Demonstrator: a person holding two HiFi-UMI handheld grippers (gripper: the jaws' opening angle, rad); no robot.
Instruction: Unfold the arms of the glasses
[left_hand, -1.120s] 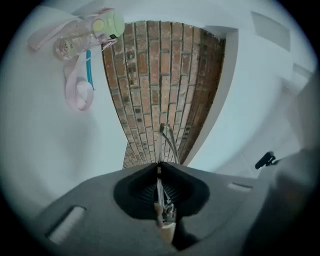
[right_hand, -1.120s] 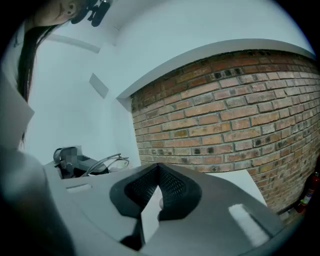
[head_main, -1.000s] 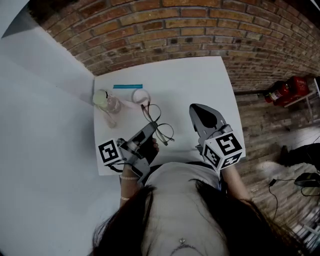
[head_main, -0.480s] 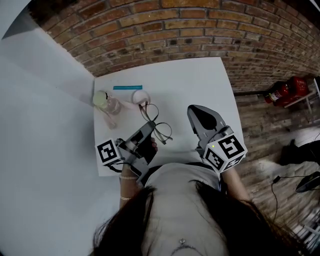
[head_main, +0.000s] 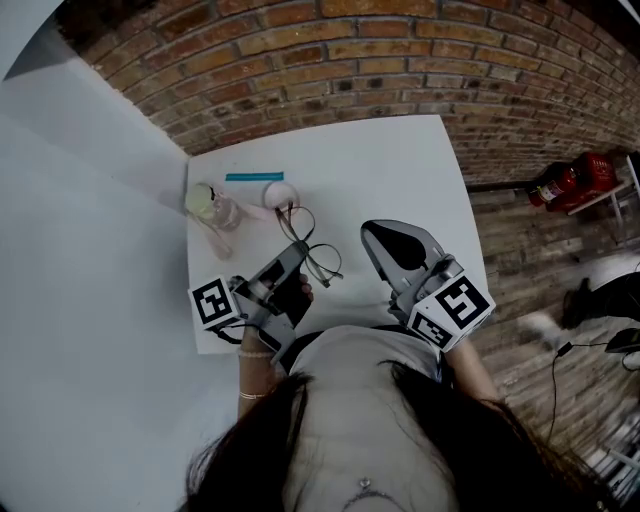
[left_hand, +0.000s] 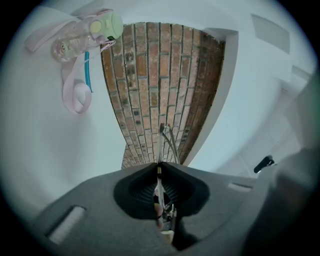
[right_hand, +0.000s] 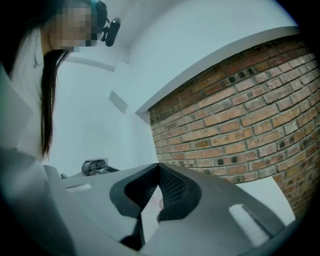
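Glasses (head_main: 312, 247) with a thin wire frame are sitting in the left gripper (head_main: 298, 252), just to the right of the bottle (head_main: 215, 212) and nearer the person than it. In the left gripper view the jaws of that gripper (left_hand: 159, 167) are pressing together on the wire frame (left_hand: 160, 140), which is sticking out past their tips. The right gripper (head_main: 372, 232) is hovering farther right of the bottle, beyond the glasses and apart from them. Its jaws (right_hand: 159, 165) are meeting at the tips and gripping nothing.

The bottle is clear, with a pale green lid (left_hand: 113, 24), and is lying on its side. What it is holding, if anything, cannot be told. A pink strap (left_hand: 75, 95) is trailing from the bottle toward a small white round piece (head_main: 280, 193) just to the bottle's right. A teal stick (head_main: 254, 175) is lying just beyond the bottle, toward the wall.

The bottle is resting near the left edge of a white table (head_main: 400, 170). A brick wall (head_main: 400, 60) is rising behind the bottle, past the table's far edge, and a plain white wall (head_main: 80, 250) is standing to the bottle's left. Far to the bottle's right, off the table, a red fire extinguisher (head_main: 565, 182) is lying on the floor.
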